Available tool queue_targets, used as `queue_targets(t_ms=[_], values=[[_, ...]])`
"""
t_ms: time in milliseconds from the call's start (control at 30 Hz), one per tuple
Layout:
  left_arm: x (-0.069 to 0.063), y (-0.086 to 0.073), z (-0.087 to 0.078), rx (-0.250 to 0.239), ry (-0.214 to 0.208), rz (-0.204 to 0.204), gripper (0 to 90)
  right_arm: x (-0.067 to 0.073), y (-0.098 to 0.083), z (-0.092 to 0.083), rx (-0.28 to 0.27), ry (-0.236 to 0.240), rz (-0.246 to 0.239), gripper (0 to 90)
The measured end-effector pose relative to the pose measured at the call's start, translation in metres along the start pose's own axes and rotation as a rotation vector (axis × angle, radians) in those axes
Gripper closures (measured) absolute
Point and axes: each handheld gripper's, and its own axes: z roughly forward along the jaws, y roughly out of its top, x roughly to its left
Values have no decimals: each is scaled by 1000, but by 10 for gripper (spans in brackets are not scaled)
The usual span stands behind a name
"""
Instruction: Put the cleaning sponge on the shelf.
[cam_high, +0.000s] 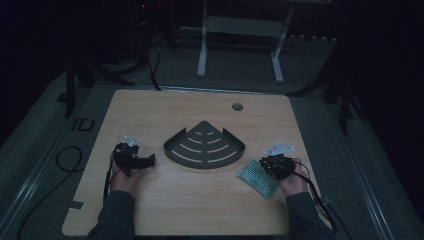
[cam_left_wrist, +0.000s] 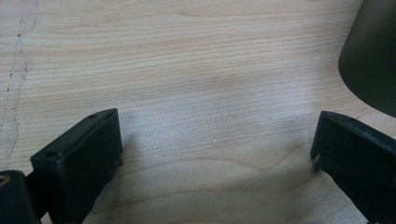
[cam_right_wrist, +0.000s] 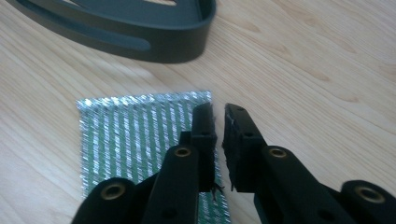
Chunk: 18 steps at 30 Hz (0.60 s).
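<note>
Where the right gripper (cam_right_wrist: 219, 116) nears it, fingers together, lies a glittery green pad (cam_right_wrist: 135, 140) (left gripper (cam_left_wrist: 215, 149) fingers apart).

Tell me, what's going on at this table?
A person sits at a wooden table with a hand-held gripper in each hand. The left gripper is open over bare wood, beside a dark fan-shaped slotted tray. The right gripper has its fingers nearly together over the edge of a shiny green-and-silver pad; whether it pinches the pad is unclear.
</note>
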Motion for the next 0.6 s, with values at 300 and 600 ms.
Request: queue_targets(t_ms=[300,600], values=[[0,0,0,0,0,-1,23,-8,-9,4,47,19,-21,771],[0,0,0,0,0,-2,23,-20,-18,6,77,78,64,752]])
